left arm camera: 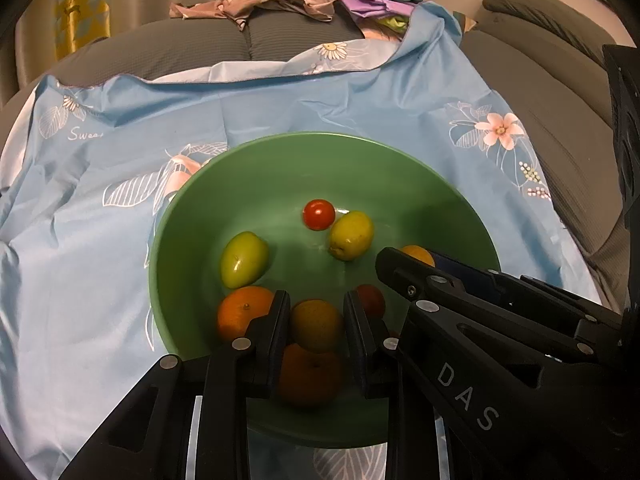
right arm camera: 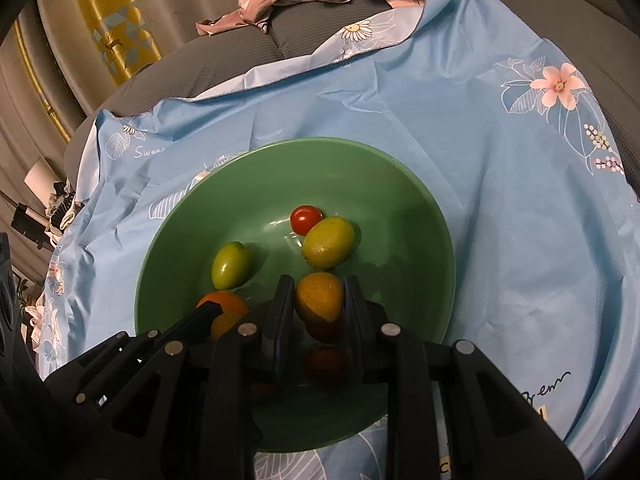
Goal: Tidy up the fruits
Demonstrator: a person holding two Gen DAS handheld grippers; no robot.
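While you hold both claws over the bowl, this is what shows:
Left claw (left arm camera: 316, 320): your fingers sit on either side of a yellow-orange fruit (left arm camera: 316, 324); whether they clamp it or only flank it, you cannot tell.
Right claw (right arm camera: 316, 300): your fingers flank another yellow fruit (right arm camera: 319, 296) at 6 o'clock in the bowl; contact cannot be told.
Bowl (right arm camera: 192, 232): green, resting on a blue flowered sheet (right arm camera: 500, 208).
Loose fruit: a red tomato (right arm camera: 305, 218) near the centre, touching a yellow-green fruit (right arm camera: 328, 242); a green fruit (right arm camera: 231, 264) at 9 o'clock; an orange (right arm camera: 224, 302) at 7 o'clock.
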